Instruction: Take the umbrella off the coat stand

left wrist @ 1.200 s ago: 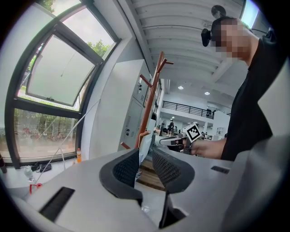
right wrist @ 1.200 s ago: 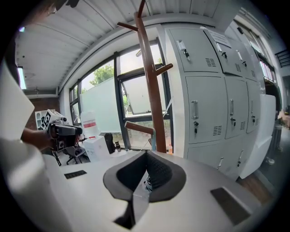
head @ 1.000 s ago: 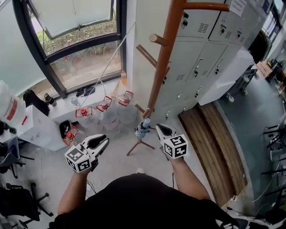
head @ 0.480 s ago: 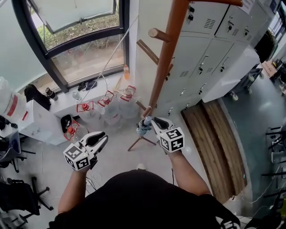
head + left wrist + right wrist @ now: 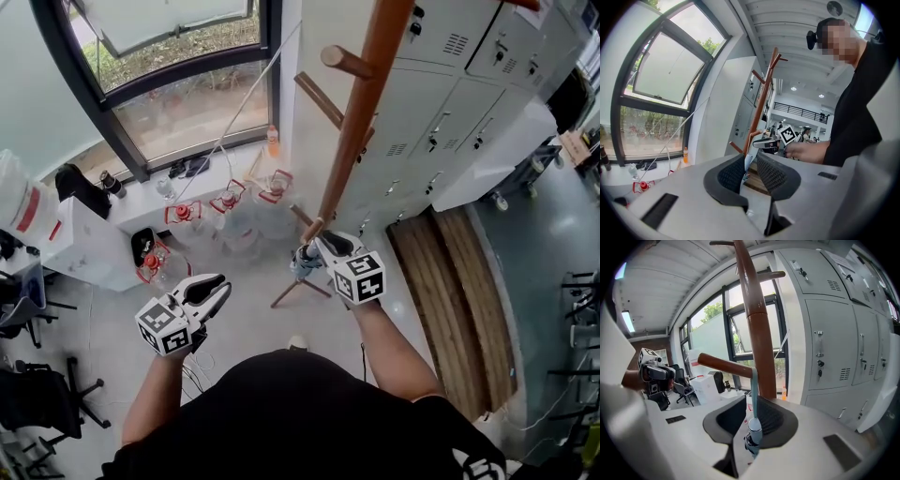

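Umbrella (image 5: 754, 430) hangs between right hand-held gripper's (image 5: 751, 398) parted jaws; left hand-held gripper (image 5: 751, 155) gapes empty.

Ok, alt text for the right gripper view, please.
The right gripper, jaws open, straddles a folded umbrella hanging by a teal strap from a brown peg on the coat stand. Grey lockers stand to the right.

Grey floor (image 5: 248, 317): coat stand (image 5: 361, 112) feet, cluster of clear water jugs (image 5: 236, 223), white lockers (image 5: 441, 84), wooden strip (image 5: 452, 281) alongside.

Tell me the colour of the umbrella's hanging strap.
Pale teal strap, clearest in the right gripper view.
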A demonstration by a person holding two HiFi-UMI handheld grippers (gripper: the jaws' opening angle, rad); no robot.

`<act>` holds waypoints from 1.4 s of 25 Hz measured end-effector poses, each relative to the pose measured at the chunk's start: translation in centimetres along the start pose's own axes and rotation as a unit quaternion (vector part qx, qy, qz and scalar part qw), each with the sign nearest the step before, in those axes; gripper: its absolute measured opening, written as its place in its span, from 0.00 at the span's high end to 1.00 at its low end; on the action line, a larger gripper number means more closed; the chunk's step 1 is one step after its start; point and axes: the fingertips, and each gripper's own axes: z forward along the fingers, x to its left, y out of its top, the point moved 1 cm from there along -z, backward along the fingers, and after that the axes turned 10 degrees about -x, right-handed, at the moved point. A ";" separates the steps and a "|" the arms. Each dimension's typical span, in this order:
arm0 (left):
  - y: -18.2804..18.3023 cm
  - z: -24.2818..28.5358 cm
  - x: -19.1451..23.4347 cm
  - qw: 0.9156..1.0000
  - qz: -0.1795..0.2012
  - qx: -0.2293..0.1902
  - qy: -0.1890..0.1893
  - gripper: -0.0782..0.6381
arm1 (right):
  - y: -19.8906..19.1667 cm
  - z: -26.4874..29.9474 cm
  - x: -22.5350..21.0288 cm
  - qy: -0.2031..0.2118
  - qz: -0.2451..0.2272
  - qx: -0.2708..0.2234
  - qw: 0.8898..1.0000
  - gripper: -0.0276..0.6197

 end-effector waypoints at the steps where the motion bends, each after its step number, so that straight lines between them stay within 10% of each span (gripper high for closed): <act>1: -0.1 0.0 0.1 1.000 0.000 0.000 0.000 0.76 | 0.0 0.2 -0.1 0.000 -0.002 0.001 1.000 0.83; 35: -2.9 2.4 -1.7 0.998 -0.056 -0.002 -0.027 0.76 | 0.1 2.5 -1.2 -0.045 -0.039 0.003 0.998 0.89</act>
